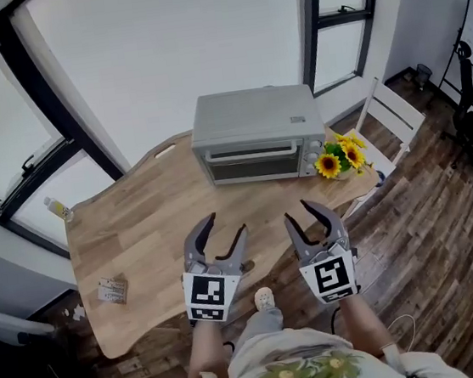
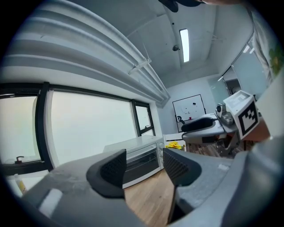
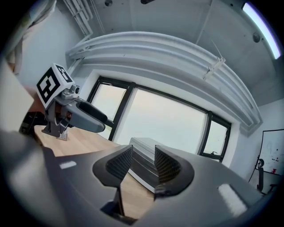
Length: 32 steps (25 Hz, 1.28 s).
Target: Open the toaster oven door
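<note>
The left hand-held gripper (image 1: 224, 226) hovers released and empty over the near edge of the worktop (image 1: 139, 230); the toaster oven (image 1: 253, 113) stands at the far edge, door (image 1: 252, 165) shut, well apart from it. Expect a rigid glass-and-metal door, probably bottom-hinged, on a light casing that may slide on smooth wood: take the handle bar (image 1: 249, 151) along the door's top. The right hand-held gripper (image 1: 304, 217) is likewise released and empty; the hinge is not visible, and the control panel (image 1: 305, 151) beside the sunflowers (image 1: 340, 159) is too small to read
</note>
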Tool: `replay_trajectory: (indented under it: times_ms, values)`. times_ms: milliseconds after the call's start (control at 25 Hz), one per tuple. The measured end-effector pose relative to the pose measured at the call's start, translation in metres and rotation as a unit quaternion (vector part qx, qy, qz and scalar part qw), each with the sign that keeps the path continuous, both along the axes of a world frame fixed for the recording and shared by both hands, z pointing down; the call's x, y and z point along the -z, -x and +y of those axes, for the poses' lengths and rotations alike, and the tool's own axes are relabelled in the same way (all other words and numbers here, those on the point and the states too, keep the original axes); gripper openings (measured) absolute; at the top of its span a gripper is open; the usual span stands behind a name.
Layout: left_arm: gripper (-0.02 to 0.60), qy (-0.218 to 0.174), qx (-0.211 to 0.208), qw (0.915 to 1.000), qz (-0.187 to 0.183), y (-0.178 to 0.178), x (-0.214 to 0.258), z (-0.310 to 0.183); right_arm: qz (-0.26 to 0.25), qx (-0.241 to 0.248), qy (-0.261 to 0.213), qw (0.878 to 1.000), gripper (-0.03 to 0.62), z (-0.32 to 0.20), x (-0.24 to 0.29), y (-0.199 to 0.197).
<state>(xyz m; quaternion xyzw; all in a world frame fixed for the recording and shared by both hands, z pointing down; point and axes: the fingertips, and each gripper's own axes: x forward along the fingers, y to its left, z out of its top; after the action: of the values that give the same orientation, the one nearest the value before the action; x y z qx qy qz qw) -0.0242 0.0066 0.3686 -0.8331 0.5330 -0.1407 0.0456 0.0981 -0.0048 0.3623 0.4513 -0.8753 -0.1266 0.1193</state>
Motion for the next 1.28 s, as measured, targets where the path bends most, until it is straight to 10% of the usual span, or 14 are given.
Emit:
replay_trajectory:
  times_ms: [1280]
  values:
    - [0.276,0.047,-0.076,0.9912,-0.097,0.050,-0.066,-0.171,0.173,-0.023,0.064,0.983,0.176,-0.171,-0.078,0.023]
